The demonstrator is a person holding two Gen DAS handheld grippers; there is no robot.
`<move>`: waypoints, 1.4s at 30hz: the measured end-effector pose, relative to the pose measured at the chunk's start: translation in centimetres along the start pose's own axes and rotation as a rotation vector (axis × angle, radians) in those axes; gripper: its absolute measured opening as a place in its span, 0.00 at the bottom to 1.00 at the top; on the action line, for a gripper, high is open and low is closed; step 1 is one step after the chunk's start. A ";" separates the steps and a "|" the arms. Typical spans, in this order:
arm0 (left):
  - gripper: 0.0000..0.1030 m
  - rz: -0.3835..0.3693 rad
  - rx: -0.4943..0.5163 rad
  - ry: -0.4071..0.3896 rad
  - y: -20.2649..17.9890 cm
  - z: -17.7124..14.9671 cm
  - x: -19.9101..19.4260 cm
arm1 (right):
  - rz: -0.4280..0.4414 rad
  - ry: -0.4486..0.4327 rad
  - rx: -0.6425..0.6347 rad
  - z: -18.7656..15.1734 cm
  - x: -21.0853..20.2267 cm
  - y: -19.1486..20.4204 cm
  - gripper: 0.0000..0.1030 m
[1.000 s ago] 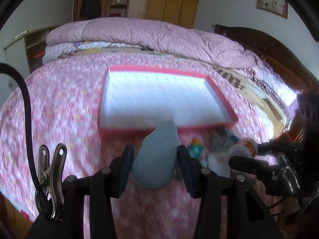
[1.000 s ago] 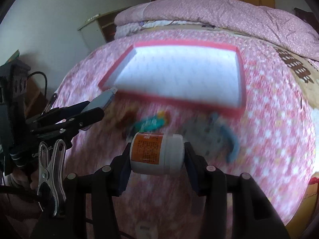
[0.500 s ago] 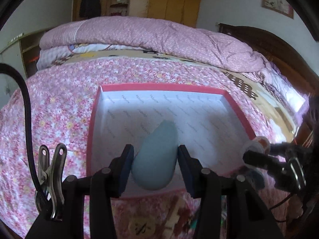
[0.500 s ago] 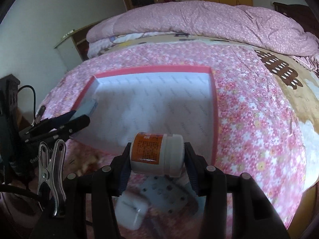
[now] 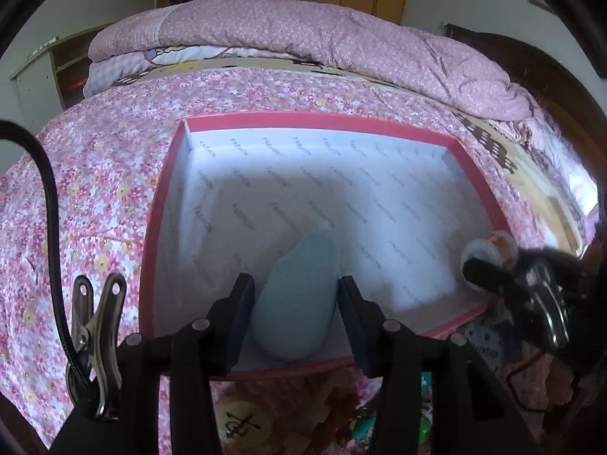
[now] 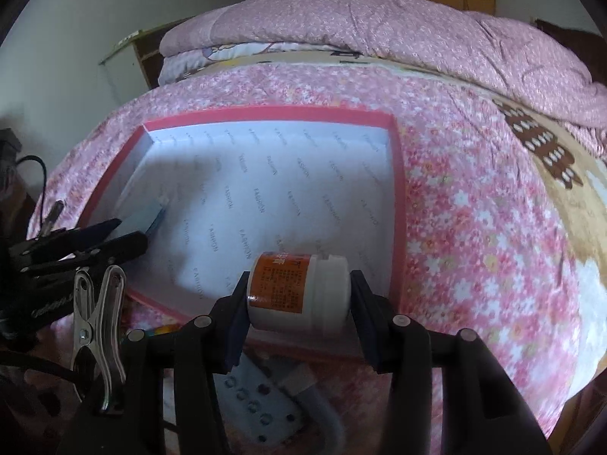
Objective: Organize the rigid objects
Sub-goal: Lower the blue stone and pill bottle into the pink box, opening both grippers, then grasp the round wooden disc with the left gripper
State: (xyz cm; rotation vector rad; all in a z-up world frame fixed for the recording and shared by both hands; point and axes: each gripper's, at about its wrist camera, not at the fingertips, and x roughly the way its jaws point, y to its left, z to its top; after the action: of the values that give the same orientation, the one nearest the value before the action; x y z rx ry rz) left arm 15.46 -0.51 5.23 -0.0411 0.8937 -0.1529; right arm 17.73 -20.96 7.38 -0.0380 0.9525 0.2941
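Observation:
A shallow red box (image 5: 476, 174) with a white printed lining lies on the flowered bedspread; it also shows in the right wrist view (image 6: 396, 174). My left gripper (image 5: 294, 316) is shut on a pale blue-green oval object (image 5: 299, 299), held above the box's near left part. My right gripper (image 6: 299, 295) is shut on a white jar with an orange label (image 6: 299, 292), lying sideways over the box's near right corner. Each gripper appears in the other's view: the right gripper with the jar (image 5: 489, 258), the left gripper with the blue-green object (image 6: 146, 216).
Loose items lie on the bed in front of the box: a grey power strip (image 6: 261, 405) with a white plug, and colourful small things (image 5: 242, 421). A folded pink quilt (image 5: 303, 34) lies behind the box. Wooden wardrobes stand beyond, with a dark headboard (image 5: 504, 53) on the right.
Both grippers have moved forward and down, from in front of the box to over its near part. Each keeps its object. The loose items now lie under the grippers.

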 end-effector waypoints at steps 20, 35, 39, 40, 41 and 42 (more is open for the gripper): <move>0.67 -0.023 -0.040 -0.033 0.7 -0.9 -2.3 | 0.035 -0.048 0.120 -0.5 -3.0 0.2 0.66; 0.67 0.030 -0.034 -0.066 2.6 -5.4 -7.8 | 0.075 -0.109 0.081 -4.6 -6.9 2.1 0.66; 0.67 0.037 -0.044 -0.053 3.2 -6.6 -8.1 | 0.076 -0.102 0.083 -5.9 -7.3 2.0 0.66; 0.67 0.040 -0.051 -0.050 3.4 -6.9 -8.1 | 0.075 -0.098 0.086 -6.2 -7.3 1.9 0.66; 0.67 0.041 -0.056 -0.048 3.5 -7.0 -8.2 | 0.071 -0.095 0.090 -6.5 -7.4 1.8 0.66; 0.67 0.043 -0.062 -0.048 3.7 -7.1 -8.2 | 0.067 -0.094 0.093 -6.8 -7.4 1.7 0.66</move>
State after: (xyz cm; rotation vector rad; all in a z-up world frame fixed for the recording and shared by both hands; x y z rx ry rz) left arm 5.26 4.58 6.73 -0.0830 0.8512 -0.0836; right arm 7.85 -22.09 9.61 0.0923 0.8746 0.3109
